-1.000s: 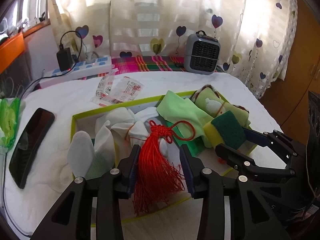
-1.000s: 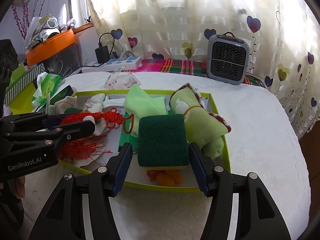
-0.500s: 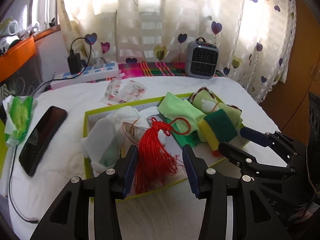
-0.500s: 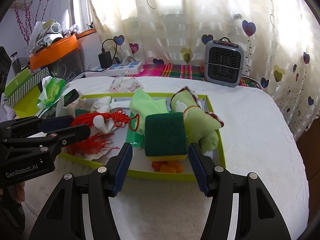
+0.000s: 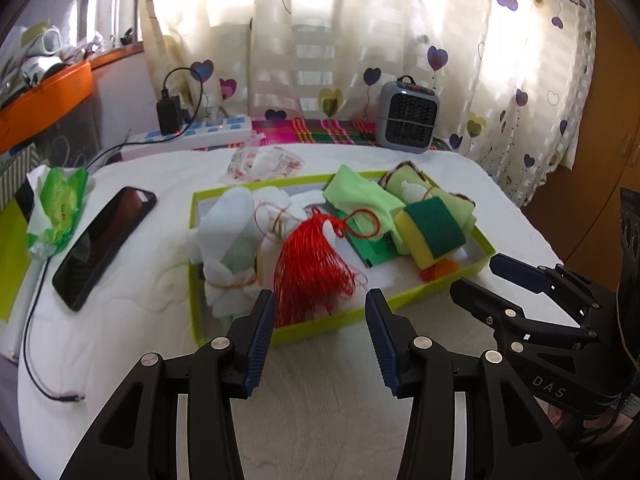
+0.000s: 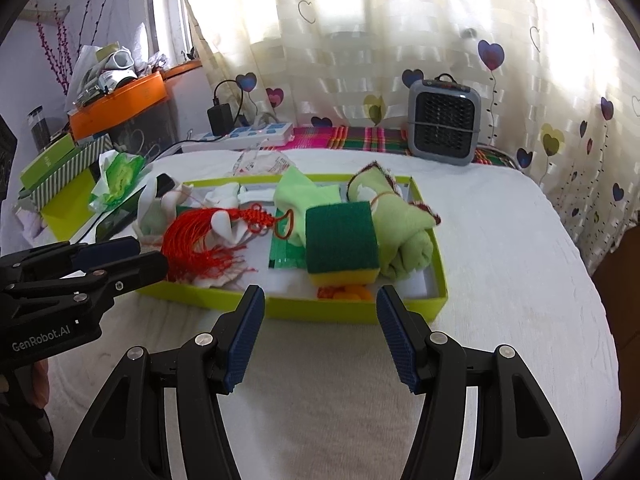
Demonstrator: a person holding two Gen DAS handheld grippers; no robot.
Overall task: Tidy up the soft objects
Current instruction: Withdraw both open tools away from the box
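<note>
Both tongs, left [image 5: 320, 340] and right [image 6: 320, 332], gaping, empty, short of lime-green tray [image 6: 352, 312] on white bedspread [image 6: 500, 280] holding red tassel [image 5: 312, 268], scouring sponge [image 6: 340, 240]. "GenRobot.AI" legible on left, "DAS" on right.

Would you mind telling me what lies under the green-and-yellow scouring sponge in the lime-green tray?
The green-and-yellow scouring sponge rests partly on a flat green packet, with something orange poking out beneath its near edge inside the lime-green tray. What that orange thing is stays hidden under the sponge.
</note>
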